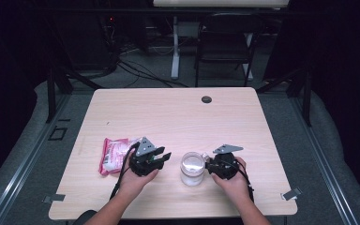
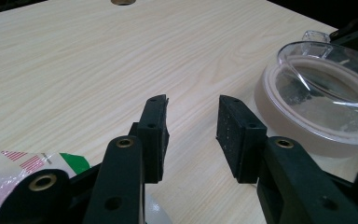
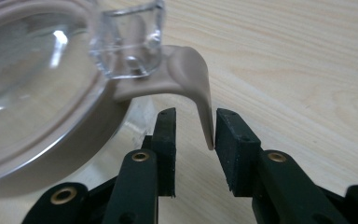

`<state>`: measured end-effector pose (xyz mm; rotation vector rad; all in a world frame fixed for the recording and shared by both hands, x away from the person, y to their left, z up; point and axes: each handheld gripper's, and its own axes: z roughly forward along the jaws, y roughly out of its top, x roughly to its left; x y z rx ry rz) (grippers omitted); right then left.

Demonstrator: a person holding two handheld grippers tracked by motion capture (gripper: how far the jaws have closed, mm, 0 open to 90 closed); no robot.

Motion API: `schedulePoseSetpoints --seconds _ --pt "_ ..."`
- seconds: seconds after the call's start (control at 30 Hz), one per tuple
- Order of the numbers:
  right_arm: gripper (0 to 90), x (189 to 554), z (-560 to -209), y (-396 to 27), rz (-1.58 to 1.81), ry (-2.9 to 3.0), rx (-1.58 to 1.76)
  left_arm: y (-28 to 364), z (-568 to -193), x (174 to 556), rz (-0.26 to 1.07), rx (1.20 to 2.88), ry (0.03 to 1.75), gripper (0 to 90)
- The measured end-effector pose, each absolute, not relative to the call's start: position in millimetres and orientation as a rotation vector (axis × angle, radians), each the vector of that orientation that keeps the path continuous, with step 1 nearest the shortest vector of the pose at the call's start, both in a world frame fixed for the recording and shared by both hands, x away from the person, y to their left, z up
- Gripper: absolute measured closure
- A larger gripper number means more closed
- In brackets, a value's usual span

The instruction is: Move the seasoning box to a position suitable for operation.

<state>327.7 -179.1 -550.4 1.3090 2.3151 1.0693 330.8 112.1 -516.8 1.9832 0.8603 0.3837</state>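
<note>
A: Where's the jar (image 1: 192, 168)?
B: Mid table (image 1: 178, 117), btwn both grippers. Right gripper (image 3: 195, 128) jaws apart, beige lid tab (image 3: 204, 109) hanging btwn, touching one pad.
A: Left gripper (image 2: 192, 119)?
B: Jaws spread, nothing in them, pink packet (image 1: 113, 154) just beside

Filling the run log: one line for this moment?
left gripper: open, empty | right gripper: open around jar lid tab | snack packet: on table
</note>
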Motion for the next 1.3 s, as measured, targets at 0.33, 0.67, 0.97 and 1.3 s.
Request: schedulePoseSetpoints --seconds 0.33,0.67,0.97,1.3 --pt "72.9 314.8 -517.3 -186.9 1.038 2.297 1.217 113.2 -516.1 333.7 0.378 1.969 0.874 63.3" --pt "75.1 312.8 -499.9 -189.8 1.132 2.249 1.219 113.1 -515.5 327.3 0.375 1.972 0.857 63.5" --pt "75.2 316.6 -489.6 -186.7 1.211 2.18 1.207 114.3 -516.3 317.3 0.347 1.969 0.854 67.9" --pt "82.8 322.4 -487.1 -181.7 1.284 2.164 1.205 108.9 -517.7 308.8 0.313 2.021 0.836 79.7"
